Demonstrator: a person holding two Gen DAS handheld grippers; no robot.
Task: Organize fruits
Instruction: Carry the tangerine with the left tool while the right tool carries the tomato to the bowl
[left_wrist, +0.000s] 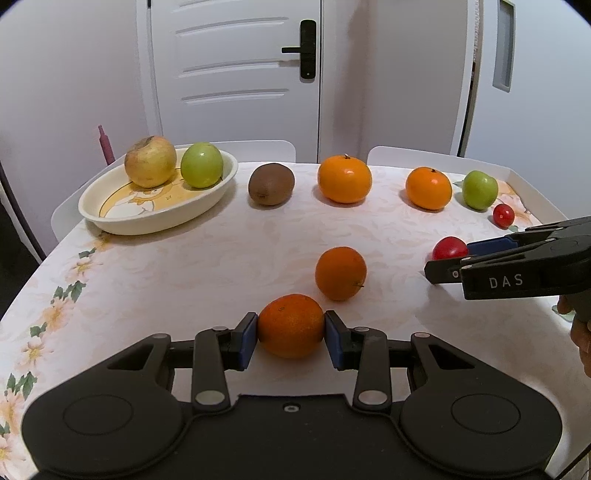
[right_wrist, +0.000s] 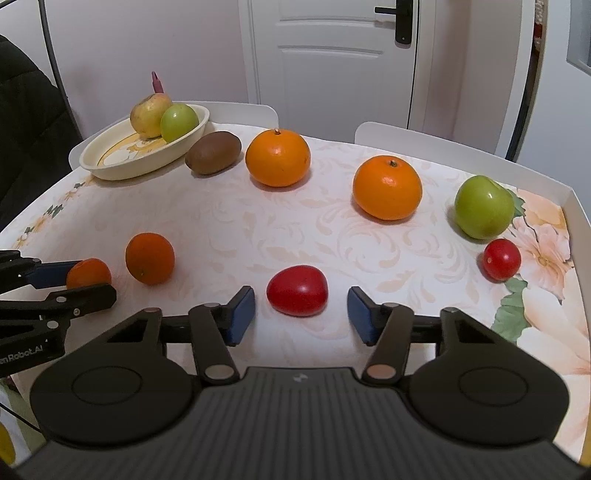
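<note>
My left gripper (left_wrist: 291, 334) is shut on a small dark orange (left_wrist: 291, 325) near the table's front; this orange also shows in the right wrist view (right_wrist: 88, 272). A second small orange (left_wrist: 340, 273) lies just beyond it. My right gripper (right_wrist: 301, 314) is open, its pads either side of a red tomato (right_wrist: 297, 290) without touching it. A cream oval dish (left_wrist: 110, 218) at the far left holds a yellowish apple (left_wrist: 150, 161) and a green apple (left_wrist: 202, 164). A kiwi (left_wrist: 271, 183), two big oranges (left_wrist: 344, 179) (left_wrist: 428, 187), a green apple (left_wrist: 480, 189) and a small red tomato (left_wrist: 503, 215) line the back.
The table has a floral cloth (left_wrist: 184, 266). Two white chair backs (left_wrist: 443, 157) stand behind it, with a white door (left_wrist: 236, 74) beyond. A dark jacket (right_wrist: 26, 129) is at the far left in the right wrist view.
</note>
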